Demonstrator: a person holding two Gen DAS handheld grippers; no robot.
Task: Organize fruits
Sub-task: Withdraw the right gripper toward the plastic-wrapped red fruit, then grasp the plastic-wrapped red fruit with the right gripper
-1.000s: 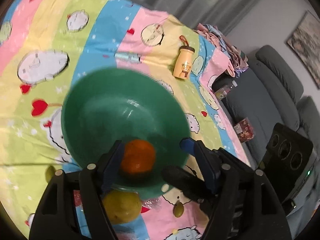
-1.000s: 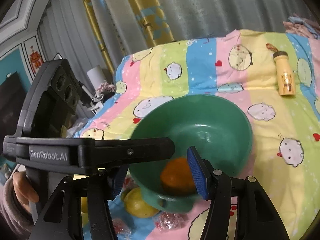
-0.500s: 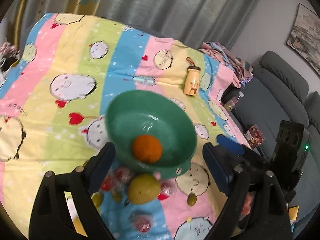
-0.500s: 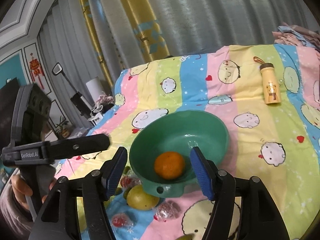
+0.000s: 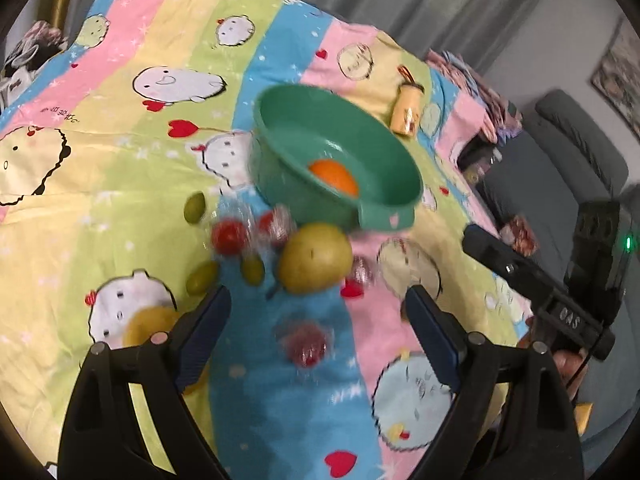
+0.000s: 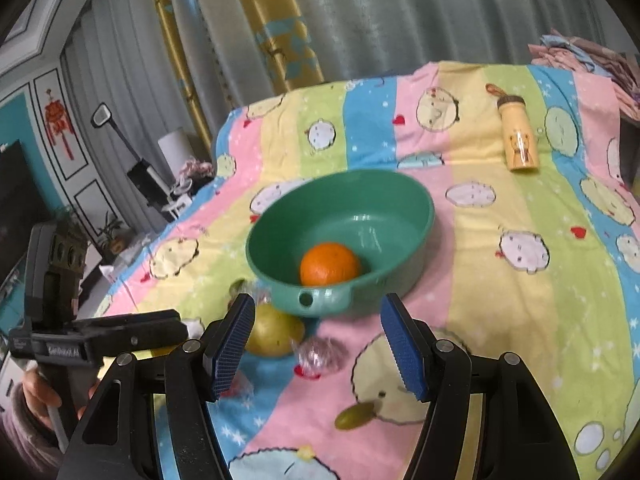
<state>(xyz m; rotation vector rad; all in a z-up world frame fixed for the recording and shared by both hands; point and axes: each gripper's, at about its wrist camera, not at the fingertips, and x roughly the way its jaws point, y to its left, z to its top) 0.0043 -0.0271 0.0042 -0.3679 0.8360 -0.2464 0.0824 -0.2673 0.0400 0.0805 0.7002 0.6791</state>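
Note:
A green bowl (image 5: pixel 384 168) (image 6: pixel 408 208) sits on the striped cartoon cloth and holds an orange (image 5: pixel 334 174) (image 6: pixel 330 264). A yellow-green pear (image 5: pixel 316 258) (image 6: pixel 274 332) lies just in front of the bowl. Red wrapped fruits (image 5: pixel 228 236) and small green fruits (image 5: pixel 195 208) are scattered around the pear. My left gripper (image 5: pixel 318 320) is open and empty, above the cloth near the pear. My right gripper (image 6: pixel 318 344) is open and empty, in front of the bowl.
A yellow bottle (image 5: pixel 408 114) (image 6: pixel 518 140) lies on the cloth beyond the bowl. A yellow fruit (image 5: pixel 146 326) lies by my left finger. A green fruit (image 6: pixel 356 416) lies near my right gripper. A grey sofa (image 5: pixel 576 152) stands to the right.
Both grippers have drawn back from the bowl, leaving the orange inside it. The left gripper has swung down over the pear and loose fruits.

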